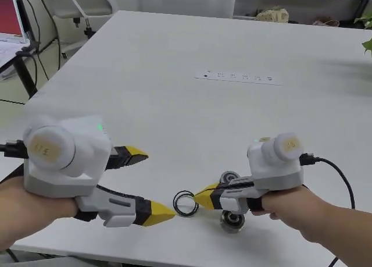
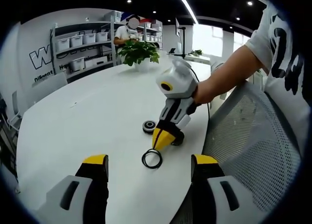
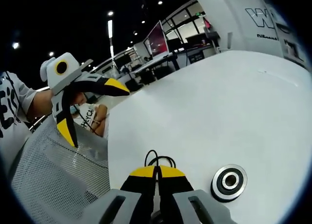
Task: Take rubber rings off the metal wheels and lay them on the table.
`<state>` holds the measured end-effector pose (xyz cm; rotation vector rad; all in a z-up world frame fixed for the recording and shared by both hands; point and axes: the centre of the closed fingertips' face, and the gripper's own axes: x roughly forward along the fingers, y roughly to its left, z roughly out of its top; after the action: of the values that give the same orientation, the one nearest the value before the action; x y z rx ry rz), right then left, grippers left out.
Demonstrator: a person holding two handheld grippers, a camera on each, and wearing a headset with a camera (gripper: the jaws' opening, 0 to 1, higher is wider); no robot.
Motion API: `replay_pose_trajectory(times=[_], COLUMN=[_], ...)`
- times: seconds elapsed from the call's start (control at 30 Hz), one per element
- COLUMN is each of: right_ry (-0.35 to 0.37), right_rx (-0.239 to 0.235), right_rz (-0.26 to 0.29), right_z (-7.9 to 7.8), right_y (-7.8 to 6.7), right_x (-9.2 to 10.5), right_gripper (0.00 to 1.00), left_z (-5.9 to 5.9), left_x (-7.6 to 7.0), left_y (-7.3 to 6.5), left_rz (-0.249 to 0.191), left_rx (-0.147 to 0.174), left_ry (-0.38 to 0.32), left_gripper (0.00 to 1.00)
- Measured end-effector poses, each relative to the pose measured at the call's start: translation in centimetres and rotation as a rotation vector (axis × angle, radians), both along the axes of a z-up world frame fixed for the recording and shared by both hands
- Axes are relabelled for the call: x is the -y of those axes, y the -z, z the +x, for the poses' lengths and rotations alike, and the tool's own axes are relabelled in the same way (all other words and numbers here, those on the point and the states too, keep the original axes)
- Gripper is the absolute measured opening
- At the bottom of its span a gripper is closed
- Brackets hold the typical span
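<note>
A black rubber ring [image 1: 177,204] [image 2: 145,159] [image 3: 167,159] lies flat on the white table [image 1: 192,110]. My right gripper [image 1: 200,196] [image 2: 159,141] [image 3: 157,172] is shut, its yellow tips touching the ring's edge; I cannot tell whether they pinch it. One metal wheel [image 1: 229,177] [image 2: 148,127] [image 3: 229,181] lies just beyond that gripper, and a second wheel [image 1: 233,221] [image 2: 178,140] sits beside it near the table's front edge. My left gripper [image 1: 149,184] [image 2: 150,160] [image 3: 97,114] is open, jaws wide apart, a short way left of the ring with nothing between them.
A row of sockets [image 1: 238,77] is set into the table's middle. The front edge of the table runs close under both hands. A grey mesh chair [image 2: 243,151] stands by that edge. A potted plant [image 2: 139,50] stands at the far end.
</note>
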<state>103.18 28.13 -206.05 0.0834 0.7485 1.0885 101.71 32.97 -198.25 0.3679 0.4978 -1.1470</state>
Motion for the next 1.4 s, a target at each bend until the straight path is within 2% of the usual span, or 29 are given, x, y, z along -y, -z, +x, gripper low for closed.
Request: replay_pose_trajectory(times=[0.77, 0.97, 1.4], right_ry=[0.034, 0.041, 0.093], right_rx=[-0.007, 0.005, 0.047], right_rz=[-0.042, -0.029, 0.016], right_z=[0.6, 0.7, 1.8], right_y=[1.2, 0.6, -1.3], right_x=[0.7, 0.9, 2.3], right_gripper=[0.03, 0.06, 0.10], left_z=[-0.1, 0.0, 0.5], left_x=[-0.2, -0.1, 1.3], left_y=[0.7, 0.8, 0.7], left_rz=[0.016, 0.021, 0.019], left_rx=[-0.021, -0.025, -0.037], left_ry=[-0.006, 0.001, 0.022], left_gripper=[0.66, 0.66, 0.65])
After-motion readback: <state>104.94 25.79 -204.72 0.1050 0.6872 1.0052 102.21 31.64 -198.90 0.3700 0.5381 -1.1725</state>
